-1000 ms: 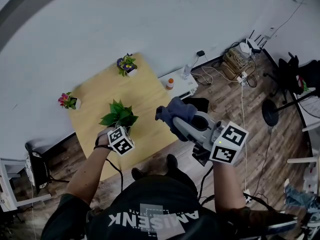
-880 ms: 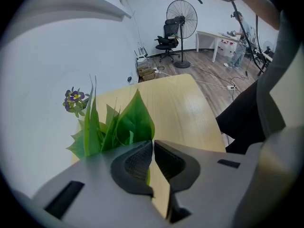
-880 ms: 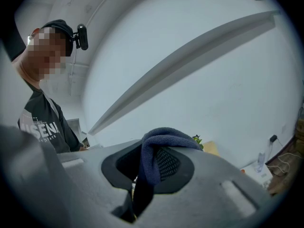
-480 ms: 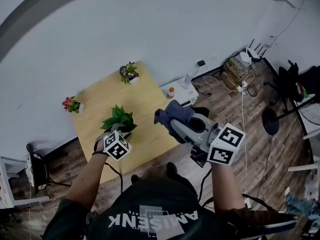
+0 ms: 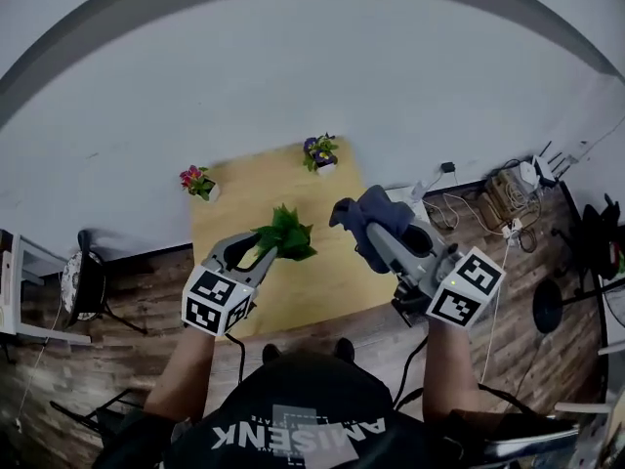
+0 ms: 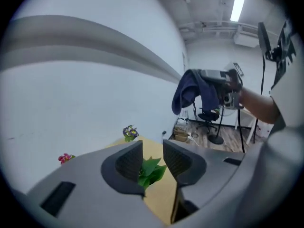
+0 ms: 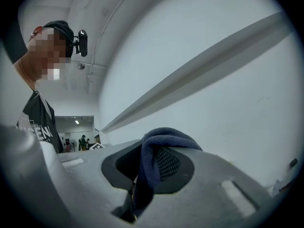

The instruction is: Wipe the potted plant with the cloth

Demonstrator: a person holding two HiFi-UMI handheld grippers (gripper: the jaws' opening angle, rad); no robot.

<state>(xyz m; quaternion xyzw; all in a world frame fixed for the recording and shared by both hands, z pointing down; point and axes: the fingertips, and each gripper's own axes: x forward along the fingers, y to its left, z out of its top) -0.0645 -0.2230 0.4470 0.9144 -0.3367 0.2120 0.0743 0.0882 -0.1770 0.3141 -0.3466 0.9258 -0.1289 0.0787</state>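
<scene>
The left gripper's [image 6: 153, 150] jaws stand apart and have just been opening; no pad presses on anything. Through the gap between them show the green leaves of the potted plant [image 5: 286, 234], which stands lower down on the wooden surface [image 5: 327, 277], near the middle of its width. In the head view this gripper is raised over the near left part of the surface, its tips just beside the leaves on the plant's left.

The right gripper's [image 7: 148, 161] jaws are closed on the dark blue cloth [image 7: 151, 167]: a fold of it is pinched between the pads, bulges over the top of them and hangs down below. In the head view the right gripper is held up to the right of the plant, apart from it, with the cloth bunched at its tip.

Two small flower pots stand along the far edge of the surface against the pale wall, one with pink blooms [image 5: 198, 181] at the left corner and one with purple blooms [image 5: 320, 152] further right. Cables [image 5: 488, 203] lie on the wooden floor at the right
</scene>
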